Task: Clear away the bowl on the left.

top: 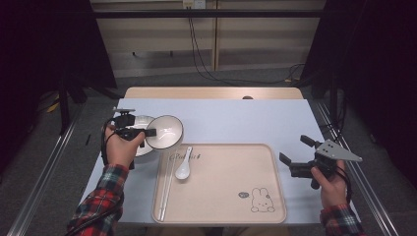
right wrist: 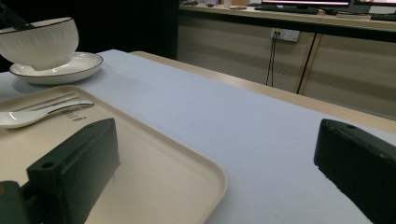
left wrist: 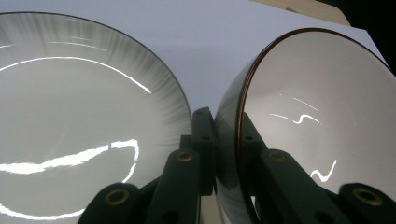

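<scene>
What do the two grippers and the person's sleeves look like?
Both grippers are black with two blocky jaws. The right gripper carries a grey three-cornered plate on top. A black cable trails from the left gripper. The sleeves are red plaid with dark and pale checks.

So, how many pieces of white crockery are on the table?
3: a white bowl with a dark rim, held in the left hand-held gripper; a white plate behind it; a white ceramic spoon on the beige tray.
</scene>
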The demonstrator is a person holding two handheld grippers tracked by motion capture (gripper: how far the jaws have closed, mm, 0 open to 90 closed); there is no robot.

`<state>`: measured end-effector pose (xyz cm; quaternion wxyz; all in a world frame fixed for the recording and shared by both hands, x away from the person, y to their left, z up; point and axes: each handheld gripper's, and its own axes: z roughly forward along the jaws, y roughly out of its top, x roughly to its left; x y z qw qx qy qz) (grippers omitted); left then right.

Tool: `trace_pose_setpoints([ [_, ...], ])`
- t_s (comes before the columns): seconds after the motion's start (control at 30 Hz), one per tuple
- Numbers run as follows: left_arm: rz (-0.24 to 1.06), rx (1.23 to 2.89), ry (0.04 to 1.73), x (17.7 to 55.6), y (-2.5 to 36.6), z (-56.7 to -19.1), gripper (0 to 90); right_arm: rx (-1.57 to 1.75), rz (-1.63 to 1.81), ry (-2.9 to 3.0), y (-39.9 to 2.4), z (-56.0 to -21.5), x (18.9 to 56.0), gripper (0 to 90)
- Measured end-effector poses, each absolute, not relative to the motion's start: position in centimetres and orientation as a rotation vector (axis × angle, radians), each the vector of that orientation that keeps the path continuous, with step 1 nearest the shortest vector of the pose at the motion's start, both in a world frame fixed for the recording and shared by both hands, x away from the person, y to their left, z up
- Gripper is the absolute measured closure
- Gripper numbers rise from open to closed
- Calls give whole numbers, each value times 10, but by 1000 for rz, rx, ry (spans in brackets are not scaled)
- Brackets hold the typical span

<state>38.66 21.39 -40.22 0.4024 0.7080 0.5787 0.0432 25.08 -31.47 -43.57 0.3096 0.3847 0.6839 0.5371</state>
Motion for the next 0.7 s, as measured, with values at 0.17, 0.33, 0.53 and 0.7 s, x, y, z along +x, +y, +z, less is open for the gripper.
trace_pose_setpoints([
  [0.17, 89, 1805, 1407, 380, 201, -400, 828, 1012, 1418, 1806, -315, -436, 251, 0],
  [0.33, 71, 1820, 1361, 374, 189, -397, 828, 1011, 1422, 1808, -315, -436, 252, 0],
  [0.53, 49, 1861, 1308, 367, 176, -397, 828, 1011, 1420, 1811, -315, -436, 251, 0],
  [0.7, 36, 1886, 1267, 360, 168, -397, 828, 1009, 1426, 1807, -315, -436, 251, 0],
])
